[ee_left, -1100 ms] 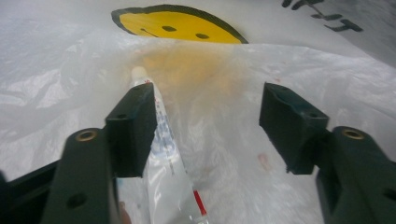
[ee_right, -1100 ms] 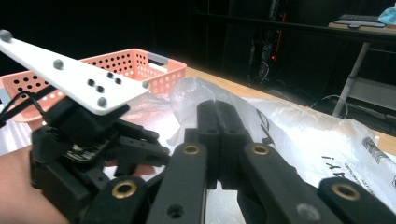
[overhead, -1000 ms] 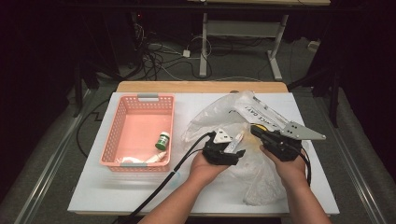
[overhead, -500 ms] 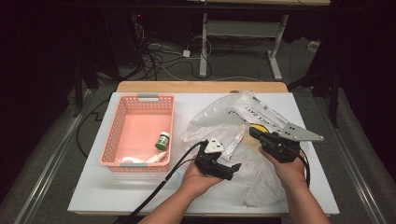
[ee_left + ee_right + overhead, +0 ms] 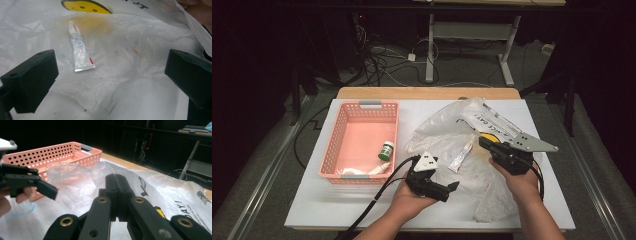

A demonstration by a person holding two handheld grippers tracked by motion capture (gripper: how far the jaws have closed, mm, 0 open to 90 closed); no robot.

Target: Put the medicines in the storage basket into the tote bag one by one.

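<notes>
On the left of the white surface (image 5: 337,200) stands a pink basket (image 5: 341,135), perforated along its walls. Inside it a small green-capped bottle (image 5: 386,150) stands near the right wall, and a pale tube-like thing (image 5: 377,170) lies along the near wall.

Just right of the basket's near corner, the person's left hand (image 5: 409,200) comes up from the bottom edge with the forearm angled inward, palm cupped under the left gripper (image 5: 451,188). The gripper is held low over the surface and turned so that its fingers point to the right, toward the plastic bag (image 5: 447,137). Its jaws have just been opening and now stand wide apart, with nothing between them. In the left gripper view the two black fingers (image 5: 32,80) frame the crumpled bag, and a small white tube (image 5: 79,47) lies on the plastic ahead of them, apart from both, cap end pointing toward the yellow smiley print (image 5: 86,6).

In the high view the same tube lies on the bag between the two grippers, slanted, nearer the right one.

Further right, the right hand (image 5: 519,180) reaches in from the bottom with the wrist nearly straight, holding the right gripper (image 5: 484,142) over the bag's right half, its fingers pointing left and away from the person. They are closed tight together; in the right gripper view they meet above the plastic, and whether they pinch the film cannot be told.
</notes>
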